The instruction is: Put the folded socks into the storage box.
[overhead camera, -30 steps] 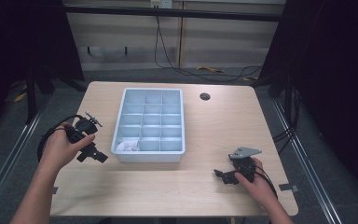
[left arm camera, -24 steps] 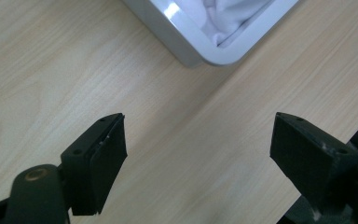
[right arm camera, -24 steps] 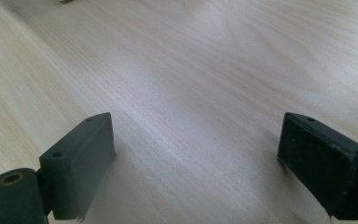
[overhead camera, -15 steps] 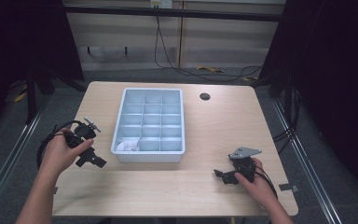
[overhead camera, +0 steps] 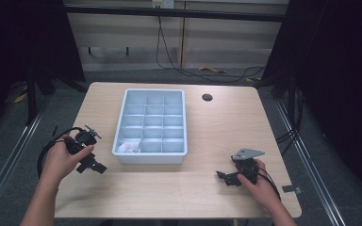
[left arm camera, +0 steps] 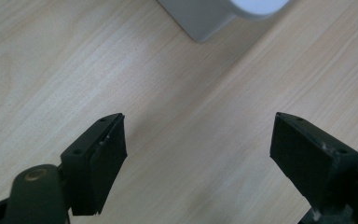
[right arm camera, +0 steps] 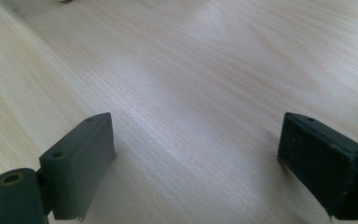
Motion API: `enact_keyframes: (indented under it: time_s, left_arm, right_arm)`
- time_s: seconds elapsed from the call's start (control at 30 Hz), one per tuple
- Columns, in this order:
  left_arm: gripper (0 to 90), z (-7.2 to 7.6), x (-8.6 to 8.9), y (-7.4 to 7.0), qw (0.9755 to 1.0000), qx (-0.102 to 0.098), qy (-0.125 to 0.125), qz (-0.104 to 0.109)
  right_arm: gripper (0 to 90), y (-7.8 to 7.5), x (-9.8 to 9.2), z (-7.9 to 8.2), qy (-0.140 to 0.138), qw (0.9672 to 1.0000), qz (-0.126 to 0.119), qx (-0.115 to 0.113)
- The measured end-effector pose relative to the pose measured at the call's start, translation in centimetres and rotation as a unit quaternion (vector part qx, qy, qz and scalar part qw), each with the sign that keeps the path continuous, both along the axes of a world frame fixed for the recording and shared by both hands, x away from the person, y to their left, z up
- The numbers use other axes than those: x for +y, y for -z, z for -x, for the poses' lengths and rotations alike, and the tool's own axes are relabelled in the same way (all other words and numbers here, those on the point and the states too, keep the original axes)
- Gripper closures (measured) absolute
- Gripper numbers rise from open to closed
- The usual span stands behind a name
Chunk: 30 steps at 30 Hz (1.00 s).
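Note:
A light grey compartment tray (overhead camera: 185,122) stands in the middle of the wooden table, with something white (overhead camera: 128,147) in its front left compartment. My left gripper (overhead camera: 94,167) rests on the table to the left of the tray's front corner, held by a hand. Its jaws stand wide apart over bare wood (left arm camera: 198,140), and the tray's corner (left arm camera: 205,21) shows just ahead. My right gripper (overhead camera: 222,177) lies near the front right of the table, pointing left, a grey plate (overhead camera: 247,153) on top. Its jaws are open too, with nothing between them (right arm camera: 196,144).
A round cable hole (overhead camera: 207,97) sits in the table behind the tray on the right. A piece of tape (overhead camera: 291,189) lies near the front right edge. Black cables (overhead camera: 47,146) loop off the left edge. Metal rails (overhead camera: 311,160) run along the floor on both sides.
The left hand and gripper have drifted a little toward the front left, away from the tray. The right gripper has stayed where it was.

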<state>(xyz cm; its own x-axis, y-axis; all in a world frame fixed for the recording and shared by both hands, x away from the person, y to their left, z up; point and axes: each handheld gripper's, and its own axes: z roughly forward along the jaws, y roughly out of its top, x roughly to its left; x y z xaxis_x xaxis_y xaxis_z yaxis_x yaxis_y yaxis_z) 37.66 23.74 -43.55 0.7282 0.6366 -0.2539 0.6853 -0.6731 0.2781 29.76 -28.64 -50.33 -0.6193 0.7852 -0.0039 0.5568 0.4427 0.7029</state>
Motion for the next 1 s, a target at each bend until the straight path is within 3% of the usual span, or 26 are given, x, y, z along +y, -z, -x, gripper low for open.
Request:
enact_keyframes:
  time_s: [0.23,0.33,0.47,0.7,1.0]
  left_arm:
    - [18.4,0.2,0.4,0.5,1.0,0.001,0.003,0.001]
    - [18.3,0.3,0.3,0.7,0.9999,-0.005,-0.001,-0.014]
    - [18.3,0.5,0.4,1.1,1.0,-0.002,0.005,-0.002]
    - [18.3,0.8,0.6,1.7,0.9999,-0.008,0.007,-0.013]
    - [18.3,1.2,0.4,1.5,0.9998,-0.013,0.013,-0.009]
  right_arm:
    - [10.0,0.0,0.0,0.0,0.0,1.0,0.0,0.0]
    - [10.0,0.0,0.0,0.0,0.0,1.0,0.0,0.0]
    - [10.0,0.0,0.0,0.0,0.0,1.0,0.0,0.0]
    - [10.0,0.0,0.0,0.0,-0.001,1.0,0.0,0.001]
    - [10.0,0.0,0.0,0.0,-0.002,1.0,0.0,0.0]
